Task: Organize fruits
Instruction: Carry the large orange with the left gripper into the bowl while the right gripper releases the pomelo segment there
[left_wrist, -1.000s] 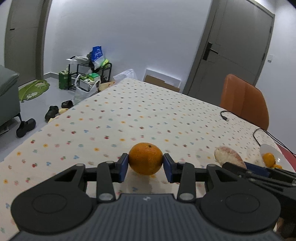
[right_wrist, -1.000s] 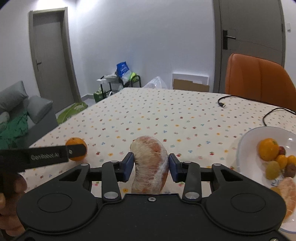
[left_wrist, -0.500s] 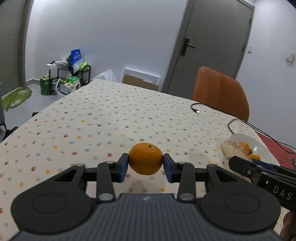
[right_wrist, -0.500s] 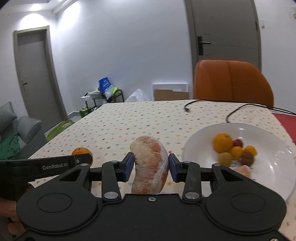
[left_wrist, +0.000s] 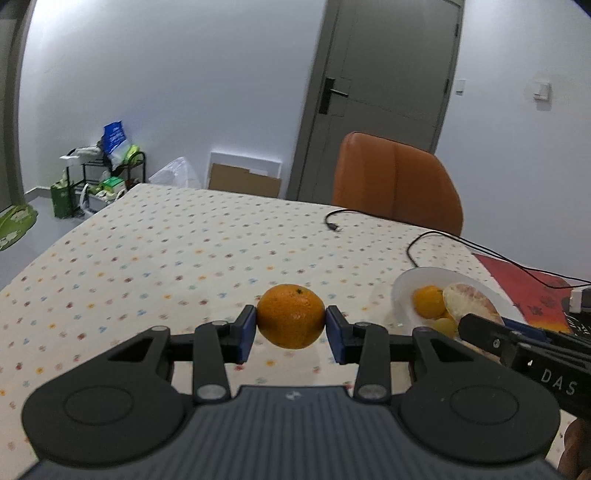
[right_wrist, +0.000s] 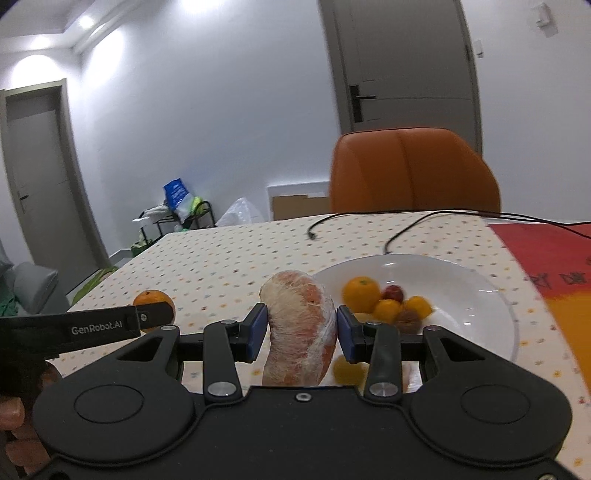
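1. Here, the white plate (right_wrist: 491, 295) sits on the right of the table, holding an orange mandarin (right_wrist: 361, 294), a red fruit (right_wrist: 393, 293), several small yellow-orange fruits and a brownish one.
2. The right gripper (right_wrist: 300, 332) pinches a peeled pomelo segment (right_wrist: 300, 328), pale and fibrous with pink flesh, at the plate's near-left rim.
3. The left gripper (left_wrist: 290, 329) clamps a round orange (left_wrist: 290, 316), dimpled and bright, above the dotted tablecloth (left_wrist: 184, 251), left of the plate.
4. Far and left, the cloth lies open; a black cable (left_wrist: 424, 240) crosses beyond the plate, and an orange chair (left_wrist: 397, 181) stands at the far edge.
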